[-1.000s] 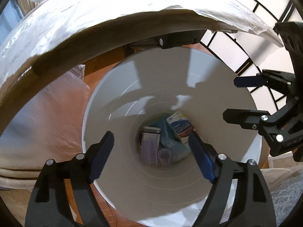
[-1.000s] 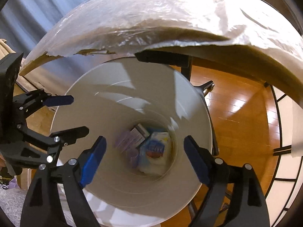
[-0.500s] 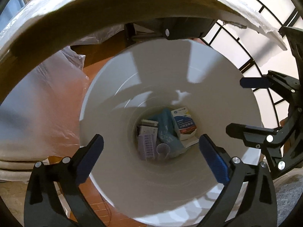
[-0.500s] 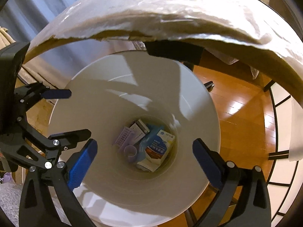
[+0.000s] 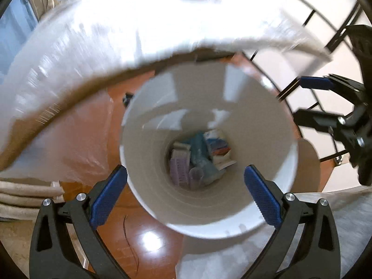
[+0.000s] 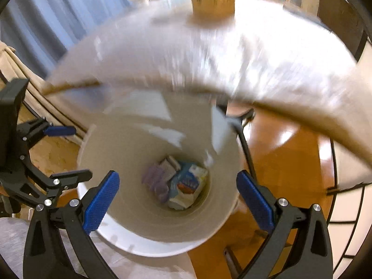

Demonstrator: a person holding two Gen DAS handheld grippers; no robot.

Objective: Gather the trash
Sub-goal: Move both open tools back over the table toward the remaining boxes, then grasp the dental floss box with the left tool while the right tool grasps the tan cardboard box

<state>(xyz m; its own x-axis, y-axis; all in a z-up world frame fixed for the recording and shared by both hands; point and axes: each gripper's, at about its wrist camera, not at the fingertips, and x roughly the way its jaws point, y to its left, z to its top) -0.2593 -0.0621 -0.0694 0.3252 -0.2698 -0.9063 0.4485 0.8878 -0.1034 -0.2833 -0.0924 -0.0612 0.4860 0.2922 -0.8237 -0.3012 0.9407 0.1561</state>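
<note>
A white round bin stands on the wood floor below a plastic-covered table. At its bottom lies trash: a purple tray, a blue wrapper, a white and blue carton. The bin also shows in the right wrist view with the same trash. My left gripper is open and empty above the bin's near rim. My right gripper is open and empty above the bin too. Each gripper appears at the side of the other's view, the right one and the left one.
The table with a clear plastic cover overhangs the bin; a cardboard box stands on it. Wood floor lies to the right, a black metal frame beyond. A beige cushion lies at the left.
Both grippers have lifted and pulled back from the bin, so the bin looks smaller and the tabletop with the box comes into view. Both stay open and empty.
</note>
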